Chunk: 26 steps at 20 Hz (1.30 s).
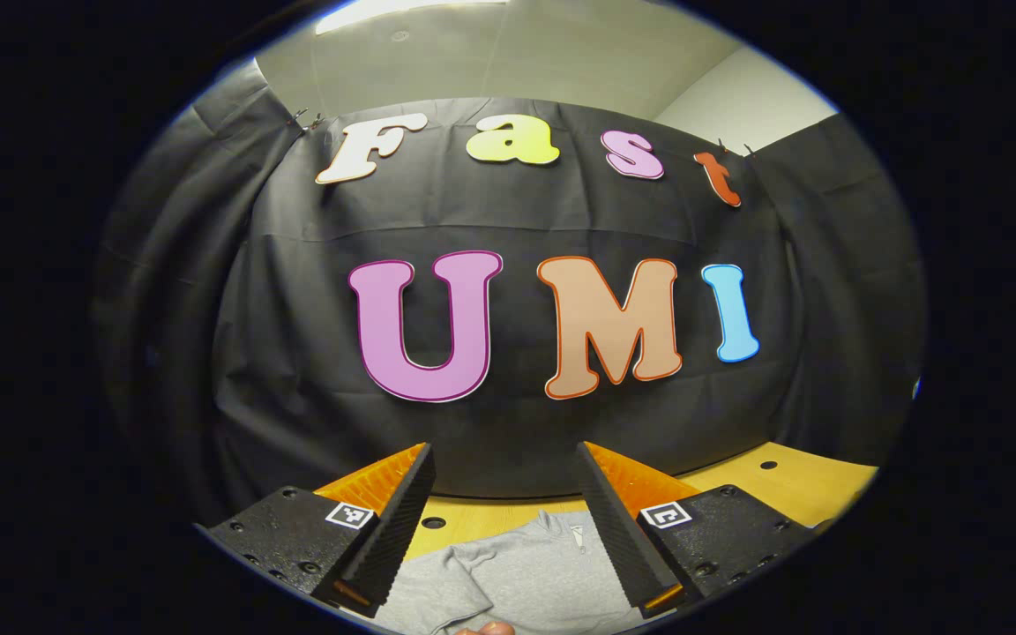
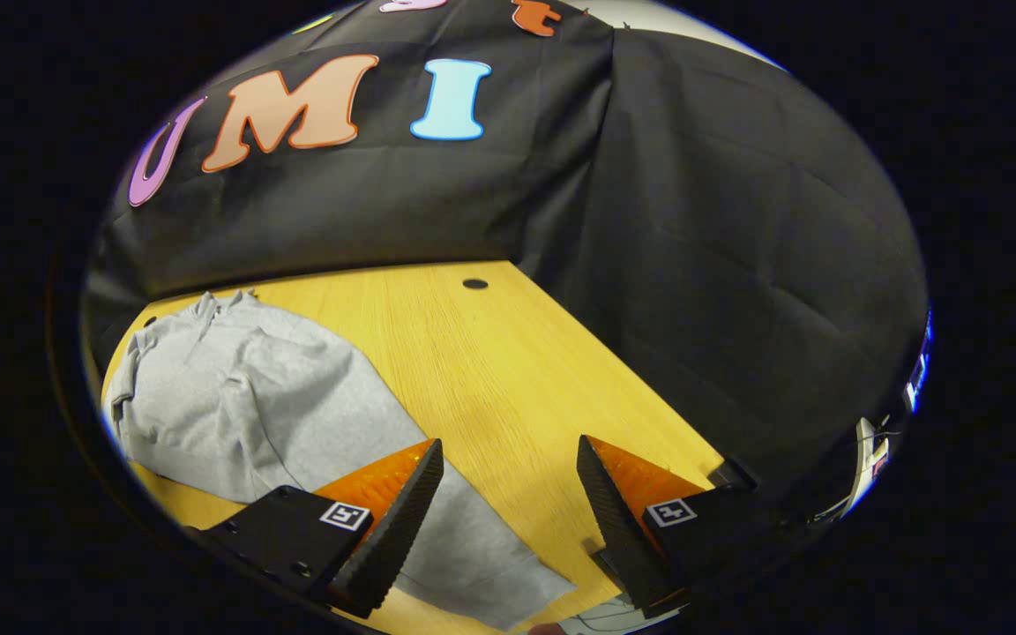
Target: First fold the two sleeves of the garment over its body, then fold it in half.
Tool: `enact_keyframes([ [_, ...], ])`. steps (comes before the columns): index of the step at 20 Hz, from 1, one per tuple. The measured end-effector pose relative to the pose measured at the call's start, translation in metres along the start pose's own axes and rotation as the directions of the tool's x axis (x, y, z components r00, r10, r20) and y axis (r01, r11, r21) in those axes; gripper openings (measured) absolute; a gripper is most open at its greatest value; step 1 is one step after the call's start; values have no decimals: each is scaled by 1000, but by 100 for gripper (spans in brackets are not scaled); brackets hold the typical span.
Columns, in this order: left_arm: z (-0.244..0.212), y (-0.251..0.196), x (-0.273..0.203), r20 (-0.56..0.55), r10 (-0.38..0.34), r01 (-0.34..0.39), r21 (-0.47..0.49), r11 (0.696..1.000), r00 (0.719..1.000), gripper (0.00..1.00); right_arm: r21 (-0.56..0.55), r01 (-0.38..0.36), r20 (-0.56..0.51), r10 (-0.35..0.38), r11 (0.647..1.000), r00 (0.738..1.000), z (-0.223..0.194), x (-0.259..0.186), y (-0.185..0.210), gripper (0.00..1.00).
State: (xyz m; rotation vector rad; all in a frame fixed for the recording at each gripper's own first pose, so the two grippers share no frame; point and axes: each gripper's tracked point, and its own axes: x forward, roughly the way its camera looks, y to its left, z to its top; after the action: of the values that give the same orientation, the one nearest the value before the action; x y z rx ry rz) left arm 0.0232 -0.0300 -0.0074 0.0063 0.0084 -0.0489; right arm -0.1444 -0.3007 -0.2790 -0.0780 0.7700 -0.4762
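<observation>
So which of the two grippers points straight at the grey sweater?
The left gripper: the sweater lies between its fingers; the right gripper mostly faces bare table.

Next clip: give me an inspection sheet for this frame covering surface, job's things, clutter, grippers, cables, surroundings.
Surface: wooden table with round holes, one near the far edge.
Job's things: grey garment lying on the table, partly bunched; how far it is folded cannot be told.
Clutter: nothing seen.
Grippers: left gripper open above the garment; right gripper open over the garment's near edge, holding nothing.
Cables: a thin white one at the right edge, against the cloth.
Surroundings: black cloth wall behind and beside the table.
</observation>
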Motion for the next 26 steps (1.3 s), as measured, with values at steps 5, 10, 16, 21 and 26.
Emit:
enact_keyframes([
  [5, -5, -5, 1, -13, -8, 8, -5, 1000, 1000, 94, 67, 3, -153, 7, 998, 988, -60, 3, -7, 98],
  [10, -6, -7, 0, -16, -8, 7, -7, 1000, 1000, 94, 66, -18, -262, 34, 998, 965, -98, 1, -3, 98],
  [16, -4, -5, 3, -12, -3, 3, -3, 1000, 1000, 93, 140, -30, -324, 74, 990, 943, -113, 0, 5, 92],
  [21, -9, -9, 5, -20, -10, 9, -8, 1000, 1000, 94, 114, -83, -338, 117, 990, 934, -113, -1, 16, 78],
  [26, -9, -9, 6, -24, -8, 8, -12, 1000, 1000, 94, 145, -108, -341, 152, 983, 928, -111, 1, 27, 24],
])
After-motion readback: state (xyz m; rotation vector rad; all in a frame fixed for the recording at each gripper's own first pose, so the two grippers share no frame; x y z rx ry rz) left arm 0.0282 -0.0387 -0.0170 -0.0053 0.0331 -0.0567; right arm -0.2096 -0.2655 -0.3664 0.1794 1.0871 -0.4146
